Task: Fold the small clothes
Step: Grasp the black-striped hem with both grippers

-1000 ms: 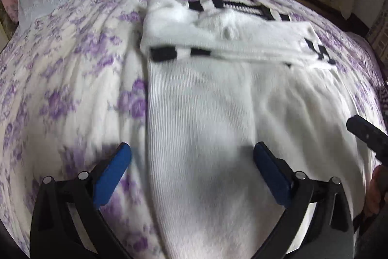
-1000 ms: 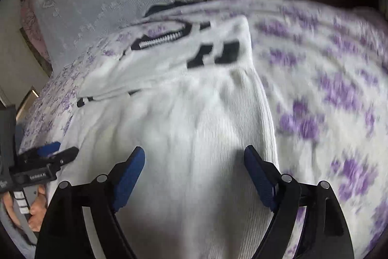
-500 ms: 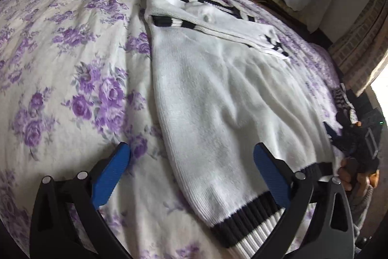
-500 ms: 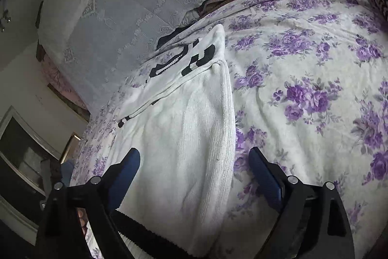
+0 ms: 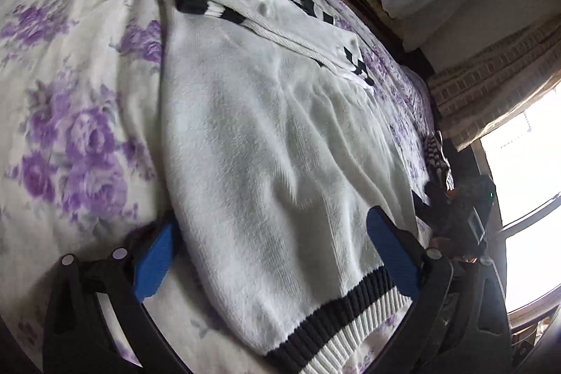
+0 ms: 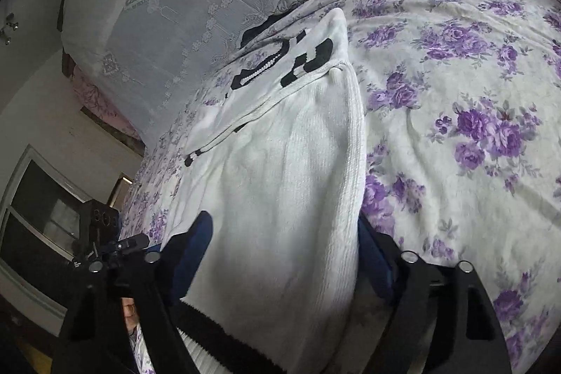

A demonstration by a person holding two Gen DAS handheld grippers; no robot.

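A: Well, where is the garment lying?

B: The white knit sweater (image 5: 273, 156) is lying flat on the purple-flowered bedspread (image 5: 70, 100), its sleeves folded across the upper part and its black-and-white striped hem (image 5: 336, 332) pointing toward the cameras.

A: How is the left gripper standing?

B: The left gripper (image 5: 273, 255) is hanging over the hem end with its jaws spread wide. One blue pad (image 5: 154, 265) is sitting just beside the sweater's left edge, over the bedspread; the other pad (image 5: 392, 255) is lying over the fabric near the sweater's right edge. The sweater's body is spanning the gap, yet the pads are pressing on nothing.

A: And the right gripper?

B: The right gripper (image 6: 284, 255) is straddling the sweater's folded right side (image 6: 354, 163). Its jaws have just been closing, with the knit lying between them, but they are standing apart. The left finger (image 6: 193, 247) is sitting over the white fabric, while the right finger (image 6: 375, 258) is tucked just beside the thick folded edge, partly hidden by it. Whether that finger is touching the knit cannot be told.

A: Is either one gripping cloth?

B: Neither is clamping anything; the sweater is resting undisturbed on the bed.

A: Anything else in sight?

B: A pale lace-trimmed cover (image 6: 196, 9) is draping the far end of the bed, and in the left wrist view the other gripper (image 5: 459, 216) is showing dark beside a bright window (image 5: 526, 170).
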